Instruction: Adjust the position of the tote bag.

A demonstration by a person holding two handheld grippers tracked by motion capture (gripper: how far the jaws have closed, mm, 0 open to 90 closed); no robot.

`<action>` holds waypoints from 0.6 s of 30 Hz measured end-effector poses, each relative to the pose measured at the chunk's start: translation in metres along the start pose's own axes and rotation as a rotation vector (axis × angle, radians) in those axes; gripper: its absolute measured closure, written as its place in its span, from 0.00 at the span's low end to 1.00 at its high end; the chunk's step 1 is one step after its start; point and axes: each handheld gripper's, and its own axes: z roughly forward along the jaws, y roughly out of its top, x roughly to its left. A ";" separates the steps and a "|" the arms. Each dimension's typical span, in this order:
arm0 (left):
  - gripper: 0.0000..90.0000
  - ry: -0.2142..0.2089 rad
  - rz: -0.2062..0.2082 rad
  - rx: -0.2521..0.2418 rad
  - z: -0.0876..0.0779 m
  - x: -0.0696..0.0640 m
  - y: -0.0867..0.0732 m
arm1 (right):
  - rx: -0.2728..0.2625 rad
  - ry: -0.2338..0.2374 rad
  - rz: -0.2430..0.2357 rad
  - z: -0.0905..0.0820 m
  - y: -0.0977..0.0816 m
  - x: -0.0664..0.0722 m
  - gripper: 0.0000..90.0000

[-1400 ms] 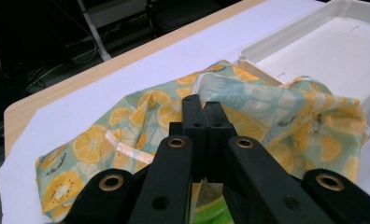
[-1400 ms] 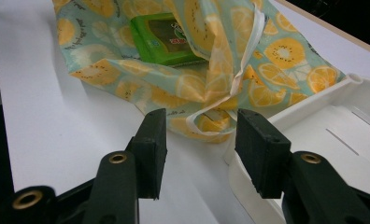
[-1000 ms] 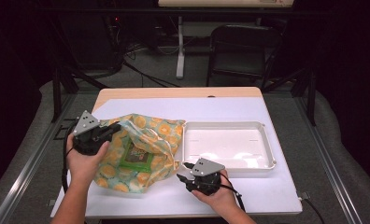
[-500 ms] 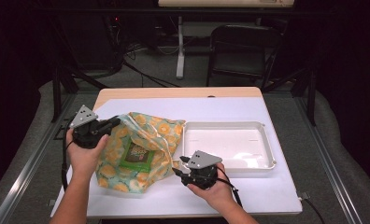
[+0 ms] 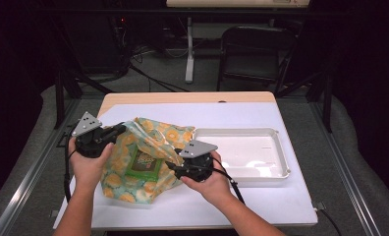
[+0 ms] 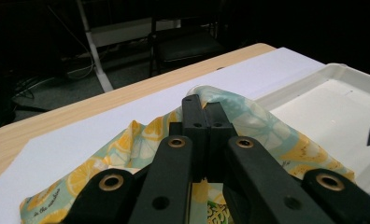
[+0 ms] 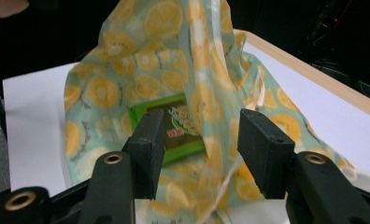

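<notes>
Holding the lemon-print bag (image 5: 146, 160) up by its rim, the left tongs (image 5: 118, 130) are clenched tight on a fold of the fabric at the bag's upper left edge, as the left gripper view shows with the jaws pressed together over the cloth. The bag is sitting on the left half of the white surface (image 5: 251, 201), partly lifted and slumping, just beside the white tray (image 5: 281, 152), which is lying bare on the right.

Inside the bag a green packet (image 5: 143, 164) is showing through the thin plastic; in the right gripper view it is sitting straight ahead behind a hanging flap of the bag. The right tongs (image 5: 170, 166) are standing released at the bag's right side, and their jaws have just been opening wider. That flap is hanging in the gap between them, but the pads are not pressing on it.

As I judge it, the work is at an early stage: the bag is being held open or steadied, the packet is still inside, and nothing has reached the tray. What looks left is getting a second hold on the bag or the packet, drawing the packet out, and setting it down, probably in the tray.
</notes>
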 end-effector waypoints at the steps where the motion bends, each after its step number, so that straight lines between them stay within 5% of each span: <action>1: 1.00 -0.001 0.000 0.000 0.000 0.000 0.000 | -0.001 -0.001 -0.004 0.002 0.003 0.000 0.57; 18: 1.00 -0.005 0.001 -0.008 -0.002 -0.001 0.000 | 0.010 -0.023 -0.020 0.055 0.038 0.004 0.58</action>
